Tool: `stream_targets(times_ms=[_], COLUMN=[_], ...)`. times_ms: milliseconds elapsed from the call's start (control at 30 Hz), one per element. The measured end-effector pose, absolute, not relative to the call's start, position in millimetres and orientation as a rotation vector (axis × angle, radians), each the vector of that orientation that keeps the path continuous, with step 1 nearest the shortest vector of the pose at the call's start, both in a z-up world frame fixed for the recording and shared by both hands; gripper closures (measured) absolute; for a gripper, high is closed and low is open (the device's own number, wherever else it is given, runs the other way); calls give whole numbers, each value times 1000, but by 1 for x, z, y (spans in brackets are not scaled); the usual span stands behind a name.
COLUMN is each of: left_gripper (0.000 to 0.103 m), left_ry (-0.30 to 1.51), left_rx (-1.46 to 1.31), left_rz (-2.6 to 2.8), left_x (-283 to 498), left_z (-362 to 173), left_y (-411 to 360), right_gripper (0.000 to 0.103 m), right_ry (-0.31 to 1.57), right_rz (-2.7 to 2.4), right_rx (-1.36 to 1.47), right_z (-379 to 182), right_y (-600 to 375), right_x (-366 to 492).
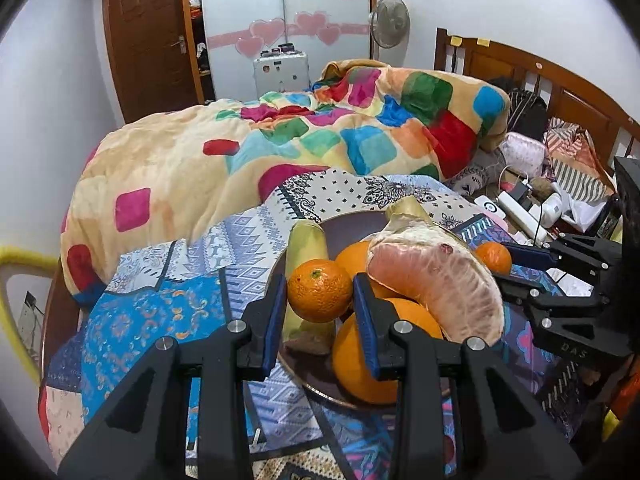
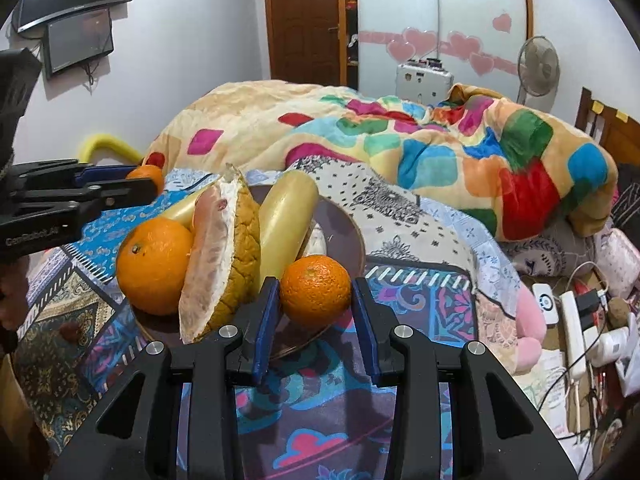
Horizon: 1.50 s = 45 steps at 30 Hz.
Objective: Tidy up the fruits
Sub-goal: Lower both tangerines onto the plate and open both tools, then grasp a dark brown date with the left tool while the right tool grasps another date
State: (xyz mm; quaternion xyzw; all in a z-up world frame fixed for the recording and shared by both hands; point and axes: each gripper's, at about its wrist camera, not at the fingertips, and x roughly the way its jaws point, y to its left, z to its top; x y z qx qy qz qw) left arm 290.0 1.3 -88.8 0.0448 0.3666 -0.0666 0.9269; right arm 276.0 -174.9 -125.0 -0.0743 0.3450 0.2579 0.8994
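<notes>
My left tongs (image 1: 320, 300) and right tongs (image 2: 314, 294) each pinch a small mandarin (image 1: 319, 290) at its waist above the plate (image 2: 352, 232), light, firm-skinned, rollable, so I squeeze gently.

Orange tangerines (image 1: 319, 290), a pale pink peeled pomelo (image 1: 436, 280) and pale yellow-green stalks (image 2: 286, 216) fill a dark brown plate (image 2: 344, 236); lower frame, blue patterned sheet (image 1: 160, 304); above, multicoloured-squares blanket (image 1: 360, 136).

Plate (image 2: 352, 240) at frame centre on the patterned cloth (image 2: 420, 216), holding pomelo wedge (image 2: 224, 256), large orange (image 2: 154, 264) at its left, blanket (image 2: 400, 136) behind, power strip (image 2: 574, 332) lower right.
</notes>
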Motion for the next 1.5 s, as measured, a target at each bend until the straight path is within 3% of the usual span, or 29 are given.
stream_targets(times_ms=[467, 533, 600, 667, 800, 1500], left_gripper=[69, 66, 53, 48, 46, 42], left_ry=[788, 790, 786, 781, 782, 603], left_rx=[87, 86, 91, 84, 57, 10], left_rz=[-130, -124, -100, -91, -113, -80], left_x=[308, 309, 309, 309, 304, 175], left_z=[-106, -106, -105, -105, -100, -37], left_y=[-4, -3, -2, 1, 5, 4], right_gripper=[69, 69, 68, 65, 58, 58], right_ry=[750, 749, 751, 753, 738, 563], right_rz=[546, 546, 540, 532, 519, 536], right_rx=[-182, -182, -180, -175, -172, -105], right_z=[-130, -129, -129, -129, -125, -53], right_y=[-173, -173, -173, -174, -178, -185], right_x=[283, 283, 284, 284, 280, 185])
